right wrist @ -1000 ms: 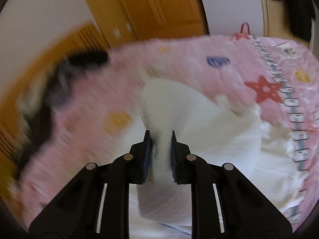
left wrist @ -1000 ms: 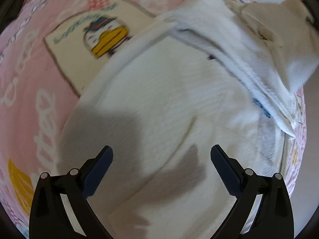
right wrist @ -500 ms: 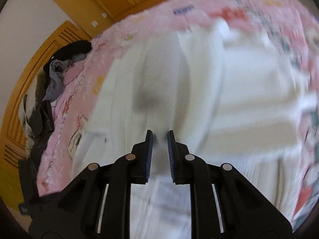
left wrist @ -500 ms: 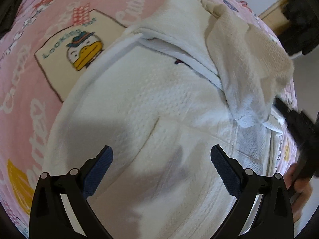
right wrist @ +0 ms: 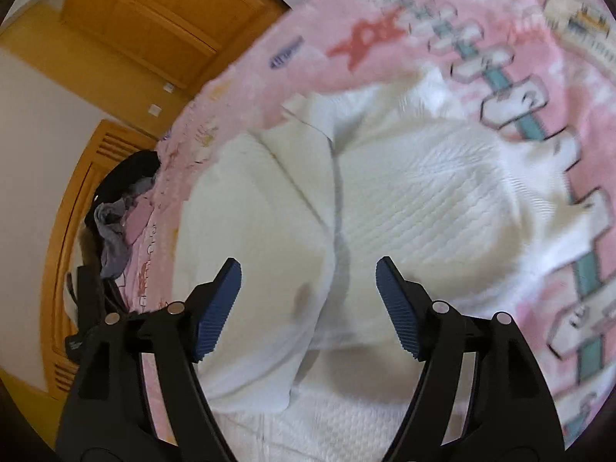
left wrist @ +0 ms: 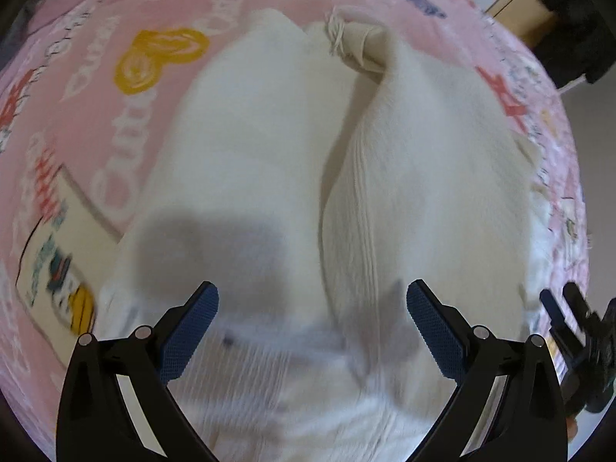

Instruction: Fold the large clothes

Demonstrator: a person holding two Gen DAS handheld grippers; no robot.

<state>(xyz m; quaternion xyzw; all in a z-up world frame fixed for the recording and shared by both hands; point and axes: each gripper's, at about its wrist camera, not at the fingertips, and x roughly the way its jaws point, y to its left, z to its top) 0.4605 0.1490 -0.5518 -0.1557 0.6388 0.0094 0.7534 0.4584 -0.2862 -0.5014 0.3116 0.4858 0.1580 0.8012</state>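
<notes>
I see the white garment [left wrist: 269,177] lying on the pink blanket [left wrist: 96,88] of the bed, its long axis running straight away from my left hand-held gripper [left wrist: 312,331]. Two folded panels lie side by side along that axis, with a crease between them that starts just ahead of the jaws. A drawstring end [left wrist: 338,34] sits at the far end.

Bare blanket shows to the left and beyond the garment's far edge, so there is room there. On the right the garment comes close to the bed's edge, where my right hand-held gripper [left wrist: 569,342] shows at the frame border.

From the right wrist view the right hand-held gripper [right wrist: 308,304] stands open above the garment [right wrist: 423,208], with nothing between the pads. Its jaws have just been opening. A second ago they were pinched on a fold of the white cloth; that fold now lies flat on the garment. The left hand-held gripper's jaws stand wide apart and empty, as they were a second ago, and the duck print has slid toward the left edge.
</notes>
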